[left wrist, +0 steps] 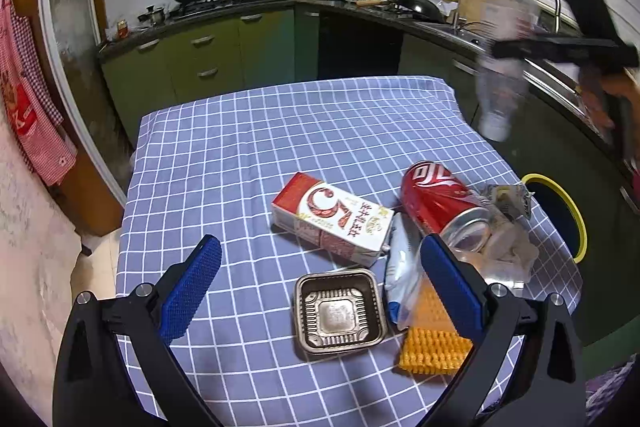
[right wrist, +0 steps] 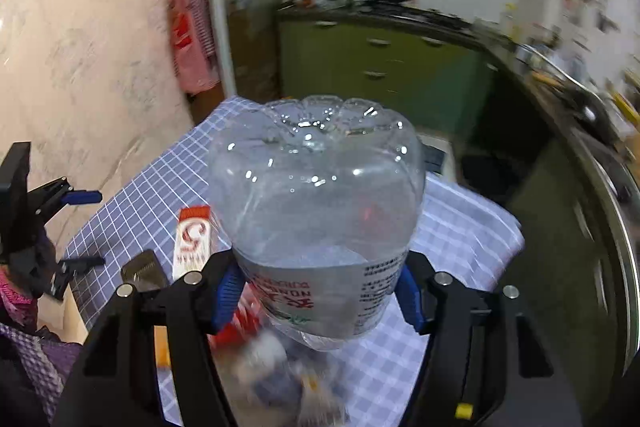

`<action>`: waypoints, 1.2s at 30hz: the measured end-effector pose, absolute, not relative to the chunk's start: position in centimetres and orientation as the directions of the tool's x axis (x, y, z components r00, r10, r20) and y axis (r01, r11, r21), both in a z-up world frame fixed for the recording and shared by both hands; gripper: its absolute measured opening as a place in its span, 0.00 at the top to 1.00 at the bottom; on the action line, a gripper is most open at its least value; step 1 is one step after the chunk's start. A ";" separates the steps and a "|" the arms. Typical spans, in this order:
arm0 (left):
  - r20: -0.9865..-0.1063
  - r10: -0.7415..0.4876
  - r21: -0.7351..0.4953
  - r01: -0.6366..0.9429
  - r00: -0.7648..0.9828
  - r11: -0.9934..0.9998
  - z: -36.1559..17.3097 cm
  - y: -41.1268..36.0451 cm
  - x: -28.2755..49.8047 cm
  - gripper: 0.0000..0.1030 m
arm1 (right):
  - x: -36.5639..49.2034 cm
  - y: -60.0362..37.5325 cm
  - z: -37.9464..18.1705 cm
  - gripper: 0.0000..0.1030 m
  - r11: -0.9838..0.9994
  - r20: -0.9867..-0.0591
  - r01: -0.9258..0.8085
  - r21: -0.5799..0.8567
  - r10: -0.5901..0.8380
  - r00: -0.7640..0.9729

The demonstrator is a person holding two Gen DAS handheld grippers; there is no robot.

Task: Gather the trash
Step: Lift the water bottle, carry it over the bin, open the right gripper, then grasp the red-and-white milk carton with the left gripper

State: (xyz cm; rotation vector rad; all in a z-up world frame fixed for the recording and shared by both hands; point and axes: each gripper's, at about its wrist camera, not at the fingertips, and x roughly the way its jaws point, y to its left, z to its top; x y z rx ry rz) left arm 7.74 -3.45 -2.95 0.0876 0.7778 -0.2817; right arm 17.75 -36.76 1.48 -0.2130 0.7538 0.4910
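Two grippers work over our table (left wrist: 224, 155), draped in a blue-and-white checked cloth. Our right gripper (right wrist: 316, 291) clenches a clear, ribbed plastic bottle (right wrist: 320, 195) at its labelled waist, lobed base toward the lens; at the upper right of the left view it shows as a blur, cap end down. Our left gripper (left wrist: 320, 267) hangs released, its blue pebbled pads wide apart over the remaining trash low in the frame: a boxy milk carton (left wrist: 332, 223), a dented red can (left wrist: 444, 205) on its side, a square foil tray (left wrist: 340, 311), a crinkled wrapper (left wrist: 400, 267) and a bumpy orange sponge (left wrist: 432, 347).
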 end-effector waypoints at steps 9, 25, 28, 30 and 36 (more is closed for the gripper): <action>-0.698 -0.239 -0.029 0.308 0.675 0.951 -2.9 -4.9 7.4 0.05 | 7.2 -51.0 -2.0 0.41 0.991 -0.691 -0.128 0.045 0.123 0.712; -0.697 -0.249 0.022 0.367 0.673 0.930 -2.3 -8.8 6.6 0.05 | 5.0 -60.4 -15.1 0.29 0.978 -0.831 0.184 0.102 -0.018 0.557; -0.696 -0.257 0.003 0.361 0.671 0.933 -2.2 -8.4 6.8 0.05 | 4.8 -60.5 -14.7 0.29 0.972 -0.821 0.202 0.117 -0.020 0.571; -0.698 -0.257 -0.001 0.357 0.669 0.934 -2.3 -8.2 7.0 0.05 | 4.5 -60.3 -14.4 0.29 0.969 -0.812 0.210 0.127 -0.020 0.583; -0.711 -0.239 0.003 0.342 0.662 0.940 -2.9 -7.7 7.3 0.05 | 3.7 -58.7 -13.5 0.28 0.970 -0.791 0.198 0.144 -0.008 0.612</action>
